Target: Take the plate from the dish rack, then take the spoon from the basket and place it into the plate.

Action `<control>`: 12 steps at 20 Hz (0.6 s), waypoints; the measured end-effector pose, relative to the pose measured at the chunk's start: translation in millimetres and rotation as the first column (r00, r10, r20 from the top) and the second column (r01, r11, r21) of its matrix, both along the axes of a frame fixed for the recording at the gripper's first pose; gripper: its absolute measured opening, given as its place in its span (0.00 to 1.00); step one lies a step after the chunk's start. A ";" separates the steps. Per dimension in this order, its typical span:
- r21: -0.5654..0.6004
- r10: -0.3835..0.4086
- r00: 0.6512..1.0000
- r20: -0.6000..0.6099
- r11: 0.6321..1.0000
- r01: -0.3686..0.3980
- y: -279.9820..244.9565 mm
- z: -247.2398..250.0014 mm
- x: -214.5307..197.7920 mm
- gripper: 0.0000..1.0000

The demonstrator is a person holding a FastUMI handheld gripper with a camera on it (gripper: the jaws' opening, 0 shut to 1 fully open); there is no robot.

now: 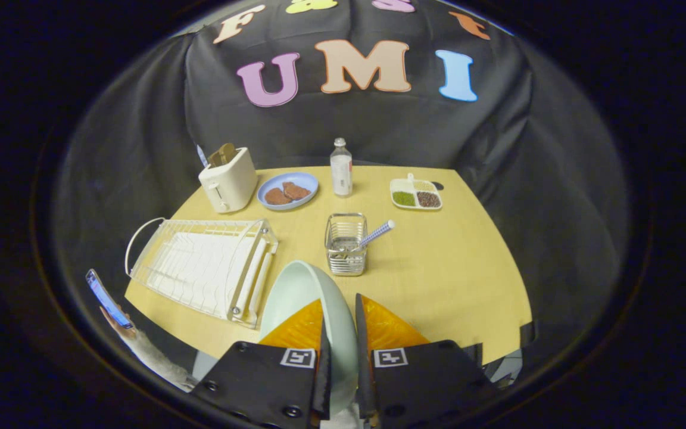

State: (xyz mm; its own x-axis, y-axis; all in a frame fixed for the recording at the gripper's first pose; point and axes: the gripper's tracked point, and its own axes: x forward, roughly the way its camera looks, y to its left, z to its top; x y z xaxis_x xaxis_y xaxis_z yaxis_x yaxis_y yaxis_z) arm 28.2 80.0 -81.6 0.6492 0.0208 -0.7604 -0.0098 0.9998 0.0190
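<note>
While clamped on plate (pixel 313 310), gripper (pixel 340 333) hovers.

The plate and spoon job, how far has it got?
Done: the plate is out of the rack, which stands bare. In hand: the gripper has its fingers shut on the plate's rim, holding it above the table. Left: the spoon sits in the basket.

no readable text, bottle (pixel 341 167) label too small to read
</note>
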 end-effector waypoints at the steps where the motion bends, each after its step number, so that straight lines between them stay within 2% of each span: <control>1: 0.033 0.000 1.000 -0.007 0.999 0.000 1.5 -12.4 -3.2 0.21; 4: 0.099 -0.002 1.000 -0.001 0.995 0.002 0.2 -40.9 -5.3 0.21; 9: 0.188 -0.072 0.997 0.018 0.980 0.068 -13.5 -87.8 2.9 0.21; 12: 0.296 -0.112 0.994 0.010 0.950 0.104 -14.3 -105.8 7.3 0.21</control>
State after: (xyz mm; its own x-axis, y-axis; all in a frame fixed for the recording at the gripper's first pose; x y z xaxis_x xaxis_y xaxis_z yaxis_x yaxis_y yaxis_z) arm 35.5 65.7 -187.5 0.6800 0.1694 -0.7134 0.0938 0.9449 0.3137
